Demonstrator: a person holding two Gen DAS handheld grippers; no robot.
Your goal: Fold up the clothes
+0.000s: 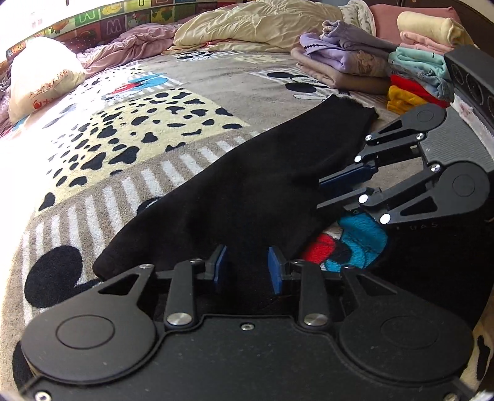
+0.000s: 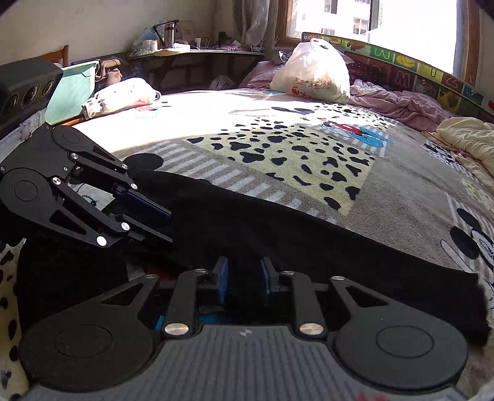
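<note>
A black garment [image 1: 247, 185] lies stretched across the patterned bed cover [image 1: 123, 138], one sleeve or leg reaching to the far right. It also shows in the right wrist view [image 2: 308, 240]. My left gripper [image 1: 247, 268] sits at the garment's near edge with black cloth between its blue pads, jaws a little apart. My right gripper [image 2: 244, 277] also has black cloth between its pads at the near edge. Each gripper shows in the other's view: the right gripper [image 1: 319, 194] and the left gripper [image 2: 169, 226] both touch the cloth.
Stacks of folded clothes [image 1: 370, 61] sit at the far right of the bed. Rumpled cream and pink bedding [image 1: 247, 27] lies at the back. A white plastic bag [image 2: 311, 74] stands near the window. A green bin [image 2: 71, 92] is beside the bed.
</note>
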